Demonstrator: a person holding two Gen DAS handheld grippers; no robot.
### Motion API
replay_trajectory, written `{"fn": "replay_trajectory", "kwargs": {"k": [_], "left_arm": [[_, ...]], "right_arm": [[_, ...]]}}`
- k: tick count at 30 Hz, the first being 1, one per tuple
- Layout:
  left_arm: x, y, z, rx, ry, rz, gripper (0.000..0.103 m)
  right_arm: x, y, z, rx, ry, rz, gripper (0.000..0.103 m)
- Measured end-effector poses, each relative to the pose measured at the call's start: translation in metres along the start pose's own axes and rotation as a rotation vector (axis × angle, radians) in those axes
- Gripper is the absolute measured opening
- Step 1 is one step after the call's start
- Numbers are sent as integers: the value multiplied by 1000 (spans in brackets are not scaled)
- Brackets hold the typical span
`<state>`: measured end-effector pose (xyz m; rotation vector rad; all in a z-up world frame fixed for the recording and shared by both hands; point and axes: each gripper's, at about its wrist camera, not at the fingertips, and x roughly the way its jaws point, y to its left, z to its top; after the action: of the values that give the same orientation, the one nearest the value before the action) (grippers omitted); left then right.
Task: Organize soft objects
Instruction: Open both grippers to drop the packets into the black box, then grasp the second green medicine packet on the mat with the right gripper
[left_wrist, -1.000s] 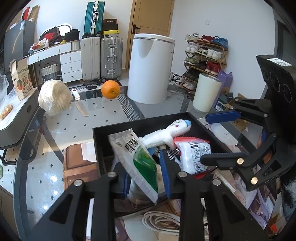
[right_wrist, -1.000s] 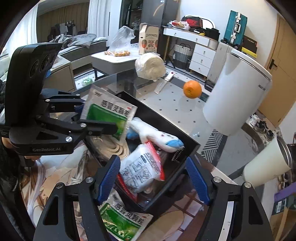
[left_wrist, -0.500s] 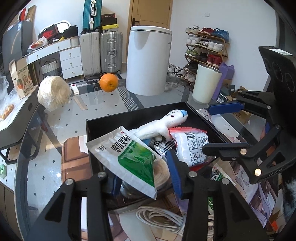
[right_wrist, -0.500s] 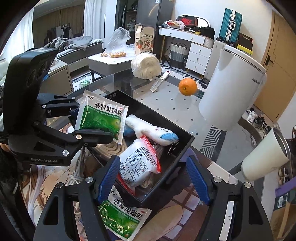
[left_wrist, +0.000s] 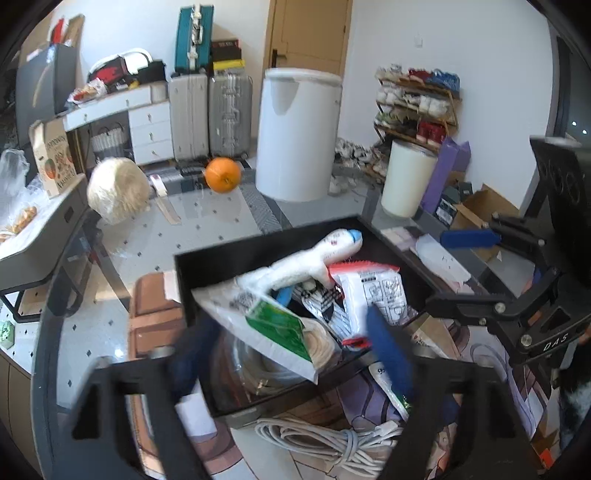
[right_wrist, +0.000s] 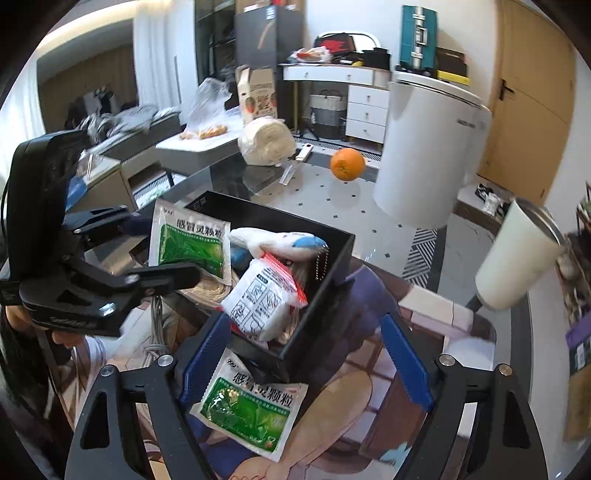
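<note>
Glass table (left_wrist: 147, 236) was cluttered, with the black box (left_wrist: 258, 251) sitting in the middle of it. On the left side, the left gripper (left_wrist: 291, 354) had just let go. A second earlier it was pinching the green sachet (left_wrist: 266, 325), and now its jaws were flung wide and blurry. The sachet was loose between them, over the near left corner of the box and on top of a cable coil (left_wrist: 317, 343). I couldn't tell if it had fully settled or was still tipping.

Further right in the box were the plush (left_wrist: 314, 258) and a white pack (left_wrist: 373, 295), the pack leaning against the right wall.

On the right, the right gripper (right_wrist: 306, 362) hung wide open and held nothing. It was just above a second sachet (right_wrist: 247, 410), which lay flat on the mat right outside the box.

So I'd say one sachet was basically dropped in, and that outside one looked like the next pickup. It was flat, so probably fiddly to grab.
</note>
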<state>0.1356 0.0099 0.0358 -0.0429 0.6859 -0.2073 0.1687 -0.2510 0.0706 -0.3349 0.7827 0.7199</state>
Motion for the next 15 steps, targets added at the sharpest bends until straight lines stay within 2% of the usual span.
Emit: {"fn": "replay_trajectory", "kwargs": {"k": [3,4,5,10,15], "left_arm": [[-13,2,-2,-11,-41,6,93],[-16,2,-3,-14,-47,16,101],[-19,3,-4,-12,-61,39,103],[-33,5,-12,-10,-94,113,103],[-47,8,-22,-37,-127,141,103]], "right_arm": [[-6,-3,-7,49,-16,-13,93],[-7,-3,-9,62,-21,-16,96],[-10,-5,-13,77,-28,-21,98],[-16,-5,-23,126,-31,-48,102],[-24,-5,-34,162,-30,-54,102]]}}
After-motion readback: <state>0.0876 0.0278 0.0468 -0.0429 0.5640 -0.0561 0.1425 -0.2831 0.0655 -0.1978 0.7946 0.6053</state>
